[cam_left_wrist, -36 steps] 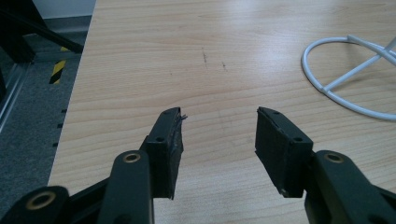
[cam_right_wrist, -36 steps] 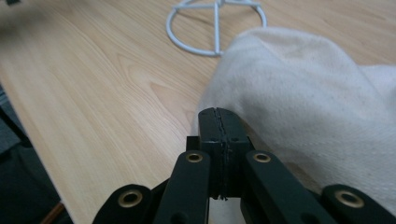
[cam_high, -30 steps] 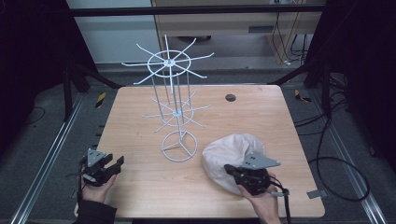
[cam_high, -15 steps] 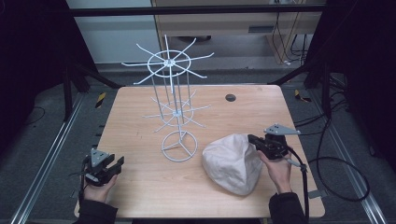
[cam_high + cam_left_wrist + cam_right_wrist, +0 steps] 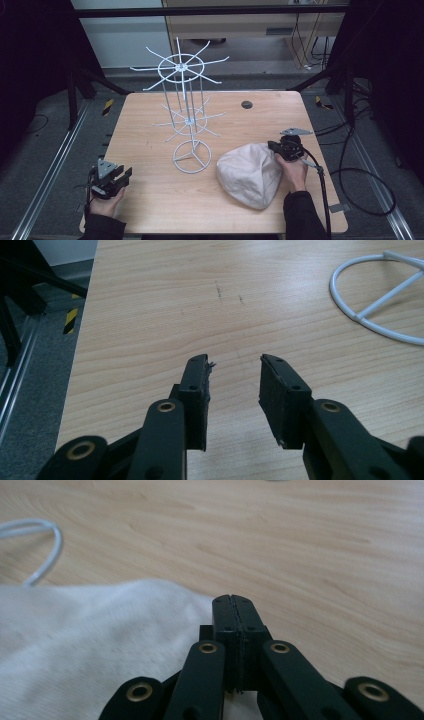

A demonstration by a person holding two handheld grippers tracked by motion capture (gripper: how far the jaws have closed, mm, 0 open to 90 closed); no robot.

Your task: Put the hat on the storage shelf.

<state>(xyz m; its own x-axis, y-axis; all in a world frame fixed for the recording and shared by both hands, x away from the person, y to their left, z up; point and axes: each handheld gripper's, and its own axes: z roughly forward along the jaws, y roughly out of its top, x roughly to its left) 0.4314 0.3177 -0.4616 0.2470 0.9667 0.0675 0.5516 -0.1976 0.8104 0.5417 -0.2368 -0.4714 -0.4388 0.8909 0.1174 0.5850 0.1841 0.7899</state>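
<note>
**Right gripper at the cap's edge, ready to take hold**

The light wooden worktop (image 5: 150, 125) carries two large things: a white wire display stand with spoked hook rings (image 5: 184, 107) rising from the middle, and a pale beige cloth cap (image 5: 250, 175) lying crumpled toward the near right corner, just to the right of the stand's round wire base. The cap looks like the thing in hand, most likely meant for one of the stand's hooks.

The right gripper (image 5: 234, 602) sits at the cap's far right edge, its jaws pressed flat together with nothing between them; the cloth lies just beside and under them, whether touching I cannot tell. To do this well, I judge the jaws must first spread, then slide over a fold or the rim of the fabric and pinch a good bite, since soft cloth slips out of a shallow grip. A lift should go high enough to clear the lower ring of hooks.

The left gripper (image 5: 232, 382) rests near the near left corner, well apart from the cap. Its jaws have just been closing, yet a gap remains and they grasp nothing but air over bare wood.

A small dark round disc (image 5: 246, 104) lies near the far edge, out of the way. The spokes are the real snag risk.
</note>
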